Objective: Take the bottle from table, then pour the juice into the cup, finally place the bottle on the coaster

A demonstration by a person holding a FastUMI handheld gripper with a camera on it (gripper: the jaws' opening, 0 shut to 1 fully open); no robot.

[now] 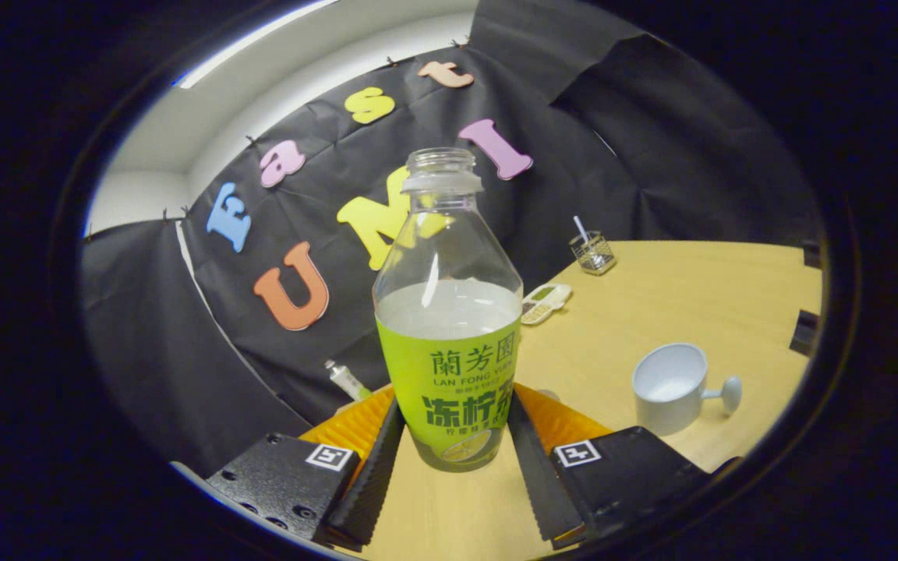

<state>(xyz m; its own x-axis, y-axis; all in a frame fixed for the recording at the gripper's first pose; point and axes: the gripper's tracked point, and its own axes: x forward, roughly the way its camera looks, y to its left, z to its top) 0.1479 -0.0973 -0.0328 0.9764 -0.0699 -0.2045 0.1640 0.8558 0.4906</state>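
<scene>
A clear plastic bottle (449,343) with a green label stands between my fingers, uncapped, with pale juice up to about half its height. My gripper (455,460) is shut on its lower part, one finger (375,475) pressing each side of the label. The wooden table (652,312) shows under the bottle's base; I cannot tell whether the base touches it. A white cup (671,386) with a side handle stands empty on the table, beyond my right finger. An orange ribbed surface (351,425) shows behind the bottle on both sides; I cannot tell whether it is the coaster.
Far across the table stand a small wire-mesh holder (593,253) with a stick in it and a flat pale device (546,302). A small tube (346,380) lies by the black cloth wall to the left of the bottle.
</scene>
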